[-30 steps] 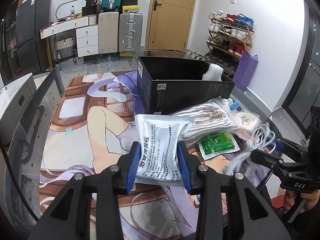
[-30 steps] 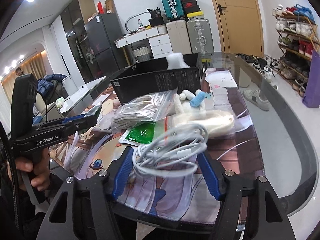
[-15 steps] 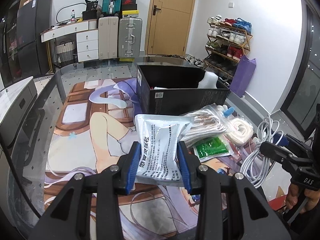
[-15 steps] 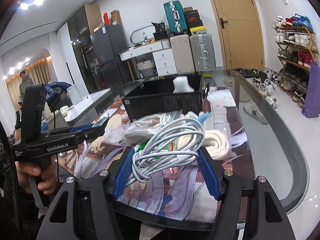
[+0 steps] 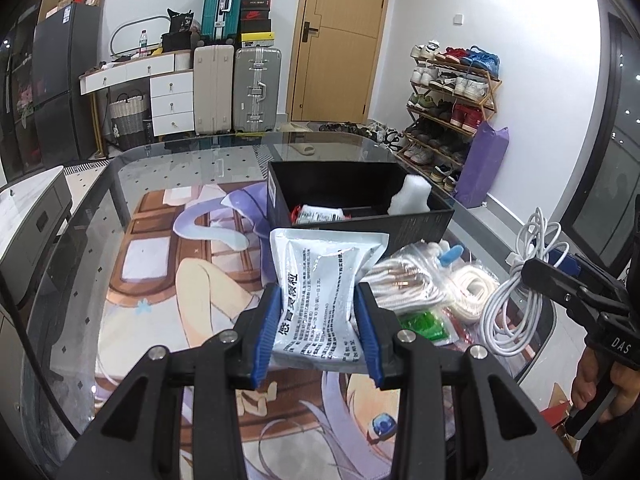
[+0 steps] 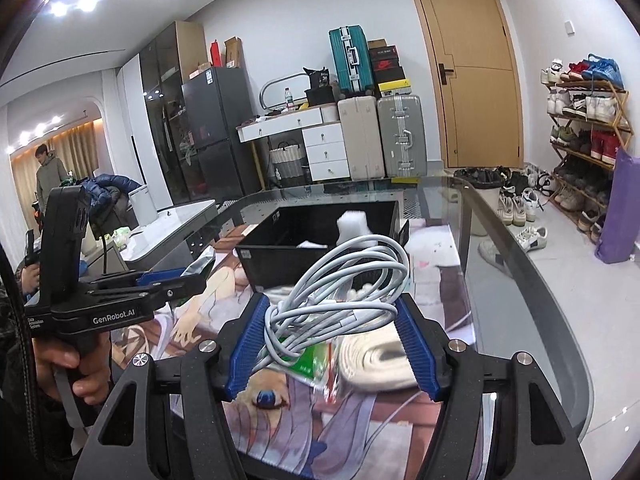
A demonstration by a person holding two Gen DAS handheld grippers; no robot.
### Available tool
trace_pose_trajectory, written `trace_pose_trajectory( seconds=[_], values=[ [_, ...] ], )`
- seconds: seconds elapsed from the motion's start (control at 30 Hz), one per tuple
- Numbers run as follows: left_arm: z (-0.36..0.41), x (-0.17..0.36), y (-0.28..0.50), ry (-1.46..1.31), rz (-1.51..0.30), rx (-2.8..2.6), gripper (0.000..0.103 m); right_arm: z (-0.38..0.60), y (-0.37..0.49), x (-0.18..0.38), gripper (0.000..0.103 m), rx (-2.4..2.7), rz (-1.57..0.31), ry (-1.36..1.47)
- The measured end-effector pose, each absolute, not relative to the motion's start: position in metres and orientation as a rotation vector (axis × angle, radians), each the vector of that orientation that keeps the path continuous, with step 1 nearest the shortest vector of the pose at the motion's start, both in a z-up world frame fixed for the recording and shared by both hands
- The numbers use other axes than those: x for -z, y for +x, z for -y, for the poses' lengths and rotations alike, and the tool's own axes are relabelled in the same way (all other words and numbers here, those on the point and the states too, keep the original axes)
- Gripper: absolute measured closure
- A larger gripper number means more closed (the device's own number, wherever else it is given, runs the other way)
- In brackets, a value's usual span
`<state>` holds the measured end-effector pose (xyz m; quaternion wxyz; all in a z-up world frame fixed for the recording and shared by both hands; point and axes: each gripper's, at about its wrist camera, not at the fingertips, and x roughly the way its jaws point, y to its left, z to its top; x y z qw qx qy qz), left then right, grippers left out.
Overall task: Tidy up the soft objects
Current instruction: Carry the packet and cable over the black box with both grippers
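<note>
Silver pouch [image 5: 320, 296] clamped in left hand-held gripper [image 5: 319, 334]; right hand-held gripper [image 6: 332, 346] grips white cable [image 6: 340, 292].

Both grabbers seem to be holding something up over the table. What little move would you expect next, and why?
Probably carry both loads forward over the open black box and let go. The left gripper is clamped on a silvery foil pouch, the right gripper on a coiled white cable, both clear of the table, and the box already holds packets.

A lived-in home is showing here: a wooden shoe rack [image 5: 452, 92] is standing right of the tan wooden door [image 5: 340, 40], hard-shell suitcases [image 5: 236, 88] and white drawers [image 5: 172, 100] left of it.
</note>
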<state>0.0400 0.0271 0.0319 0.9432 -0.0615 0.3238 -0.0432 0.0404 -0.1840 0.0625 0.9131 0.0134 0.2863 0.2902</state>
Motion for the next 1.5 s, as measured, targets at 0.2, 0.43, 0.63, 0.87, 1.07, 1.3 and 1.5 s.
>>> trace_pose_trajectory(
  seconds=[0.2, 0.43, 0.63, 0.87, 1.07, 1.3, 1.5],
  values=[
    [-0.027, -0.041, 0.052, -0.124, -0.650, 0.096, 0.067, 0.180, 0.053, -0.073, 0.038, -0.587, -0.572, 0.031],
    [-0.026, -0.053, 0.064, -0.116, -0.631, 0.105, 0.067, 0.174, 0.072, -0.085, 0.038, -0.575, -0.551, 0.018],
    [-0.027, -0.060, 0.077, -0.112, -0.622, 0.105, 0.067, 0.168, 0.092, -0.098, 0.038, -0.565, -0.525, 0.007],
    [-0.028, -0.065, 0.094, -0.116, -0.614, 0.109, 0.067, 0.161, 0.120, -0.103, 0.038, -0.554, -0.522, 0.005],
    [-0.029, -0.065, 0.111, -0.124, -0.615, 0.107, 0.067, 0.153, 0.142, -0.102, 0.038, -0.543, -0.520, 0.005],
    [-0.026, -0.059, 0.128, -0.125, -0.627, 0.114, 0.067, 0.140, 0.169, -0.096, 0.038, -0.536, -0.536, -0.009],
    [-0.023, -0.054, 0.144, -0.119, -0.640, 0.122, 0.067, 0.130, 0.187, -0.086, 0.038, -0.539, -0.552, -0.023]
  ],
)
